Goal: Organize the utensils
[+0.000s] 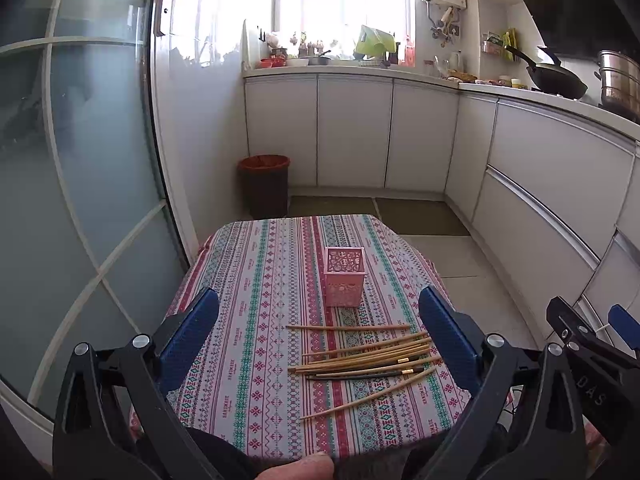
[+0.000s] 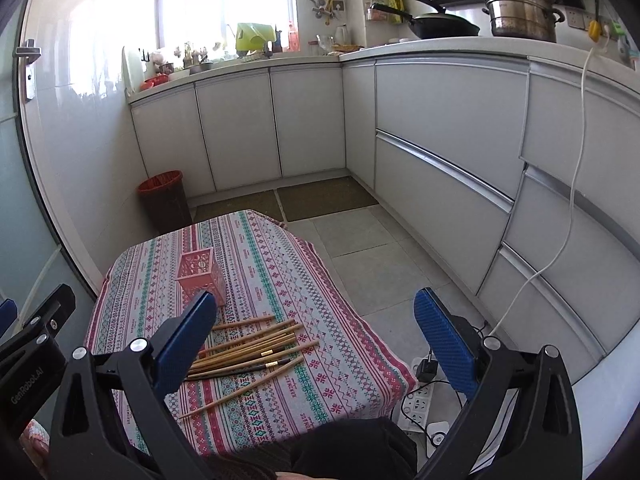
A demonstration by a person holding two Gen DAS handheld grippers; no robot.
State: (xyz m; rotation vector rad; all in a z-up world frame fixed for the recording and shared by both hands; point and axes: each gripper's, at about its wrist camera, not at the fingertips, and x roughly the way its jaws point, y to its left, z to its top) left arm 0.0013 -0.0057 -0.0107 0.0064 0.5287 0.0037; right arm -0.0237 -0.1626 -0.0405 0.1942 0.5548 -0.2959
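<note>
Chopsticks (image 1: pixel 362 354) lay in a loose bundle on the patterned tablecloth (image 1: pixel 256 304), just in front of a pink openwork holder (image 1: pixel 344 276) on the side nearest the cameras. Most of them were wooden and ran roughly side by side, touching or overlapping; one wooden stick lay a little apart between the bundle and the holder, and another slanted away on the near side. A dark pair with gold bands sat among the wooden ones. The holder stood upright, and nothing could be seen sticking out of its top. The left gripper (image 1: pixel 320 336) hung above the near edge of the cloth, well short of the holder, with its blue-padded jaws spread wide and nothing between them; the bundle showed in the gap below. The right gripper (image 2: pixel 320 340) was also spread wide and held nothing, placed to the right of the holder, its left pad over the bundle's end and its right pad out over the floor tiles (image 2: pixel 360 248). Beyond the holder, a red-lined bin (image 1: pixel 264 184) stood on the floor against white cabinets (image 1: pixel 352 132). Far right of the holder, a wok (image 2: pixel 440 26) and a steel pot (image 2: pixel 520 12) sat on the counter.
</note>
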